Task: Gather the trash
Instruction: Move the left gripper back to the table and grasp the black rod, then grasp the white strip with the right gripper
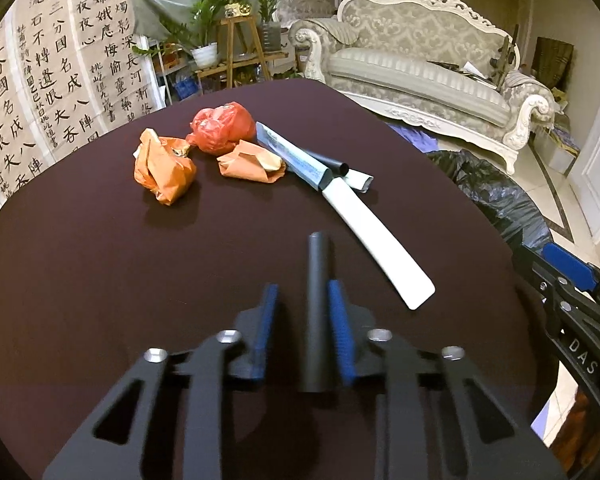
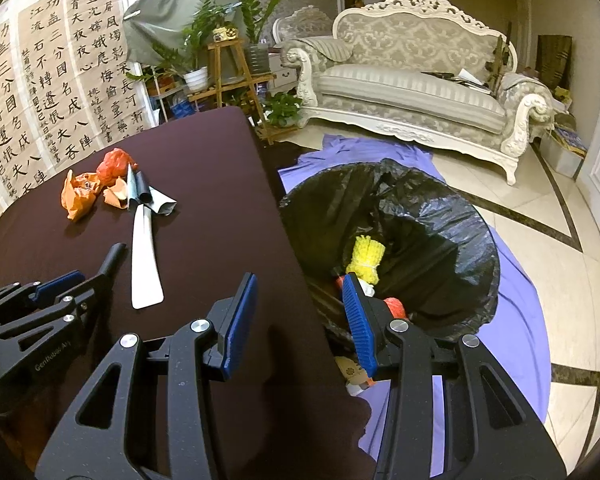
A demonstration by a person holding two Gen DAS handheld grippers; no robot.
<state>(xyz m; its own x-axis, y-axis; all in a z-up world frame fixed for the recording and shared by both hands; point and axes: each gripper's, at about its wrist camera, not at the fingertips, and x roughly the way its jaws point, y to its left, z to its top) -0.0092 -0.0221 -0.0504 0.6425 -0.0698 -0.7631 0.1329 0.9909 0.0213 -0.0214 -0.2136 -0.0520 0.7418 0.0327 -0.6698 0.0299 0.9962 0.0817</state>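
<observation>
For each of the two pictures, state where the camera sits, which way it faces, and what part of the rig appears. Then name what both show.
Left wrist: on the left gripper, facing down over the table; fingers around a black tube.
Right wrist: on the right gripper, open, facing the table edge and black trash bag.
Shared: white strip, orange wrappers, sofa.

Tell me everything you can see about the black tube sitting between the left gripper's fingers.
The black tube is a slim, matte, dark grey-black cylinder, plastic or rubber by its look, straight and hollow-ended. It lies between the blue pads of the left gripper, pointing away along them toward the white strip without touching it. The right pad touches it; a slight gap shows on the left. Its far end sticks out past the fingertips over the dark table.
</observation>
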